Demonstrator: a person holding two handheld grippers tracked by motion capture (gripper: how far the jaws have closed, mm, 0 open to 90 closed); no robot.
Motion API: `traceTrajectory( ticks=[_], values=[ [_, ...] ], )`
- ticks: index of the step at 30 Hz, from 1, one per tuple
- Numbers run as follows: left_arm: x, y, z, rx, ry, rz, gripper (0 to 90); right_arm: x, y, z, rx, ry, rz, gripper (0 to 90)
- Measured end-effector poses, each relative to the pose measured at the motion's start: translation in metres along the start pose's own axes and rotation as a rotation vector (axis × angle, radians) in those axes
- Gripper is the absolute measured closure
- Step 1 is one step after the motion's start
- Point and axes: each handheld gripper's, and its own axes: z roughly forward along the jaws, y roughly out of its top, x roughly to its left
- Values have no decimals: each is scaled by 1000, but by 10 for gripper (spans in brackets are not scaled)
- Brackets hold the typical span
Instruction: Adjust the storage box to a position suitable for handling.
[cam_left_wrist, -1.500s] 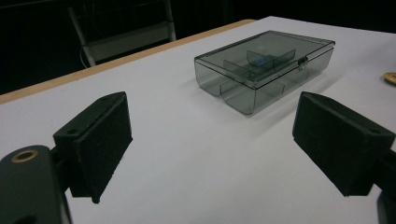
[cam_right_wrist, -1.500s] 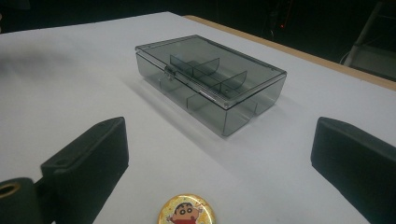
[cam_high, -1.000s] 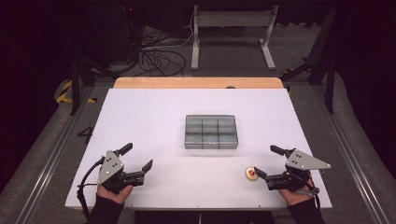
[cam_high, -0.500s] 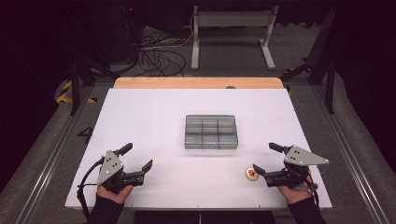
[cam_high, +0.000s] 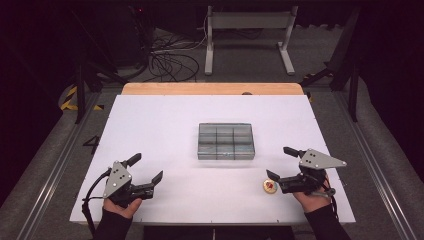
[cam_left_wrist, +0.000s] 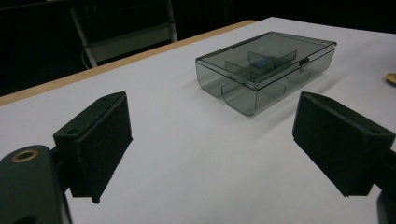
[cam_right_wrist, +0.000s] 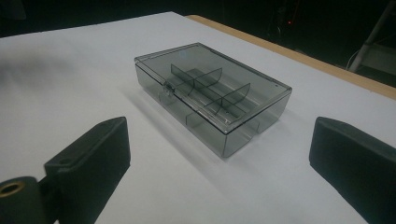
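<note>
I am holding both claws spread wide and empty — left gripper (cam_high: 148, 168), right gripper (cam_high: 281, 163). A smoky translucent plastic box (cam_high: 226, 141), lid closed, is sitting mid-table (cam_high: 165, 120); a small round gold token (cam_high: 269, 186) is lying just beside the right gripper.

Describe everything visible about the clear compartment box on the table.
The compartment box is a flat rectangular case of smoky grey see-through plastic, lid shut, with a small latch on its front edge. Inner dividers split it into six compartments. It lies flat near the middle of the white table, touching only the tabletop, apart from both grippers.
</note>
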Motion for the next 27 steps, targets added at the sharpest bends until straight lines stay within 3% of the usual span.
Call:
traceTrajectory(
  ticks=[12, 17, 20, 23, 27],
  values=[
    [0, 0, 0, 0, 1, -2, 123, -1, 5, 2, 12, 1, -4, 84],
    [0, 0, 0, 3, 1, -3, 124, 1, 7, 5, 45, -17, -21, 280],
    [0, 0, 0, 3, 2, -3, 124, 2, 8, 7, 57, -29, -24, 337],
    [0, 0, 0, 3, 1, -2, 124, 0, 11, 11, 85, -38, -25, 475],
    [0, 0, 0, 4, 0, -2, 124, -1, 14, 15, 102, -45, -13, 571]
  ],
)
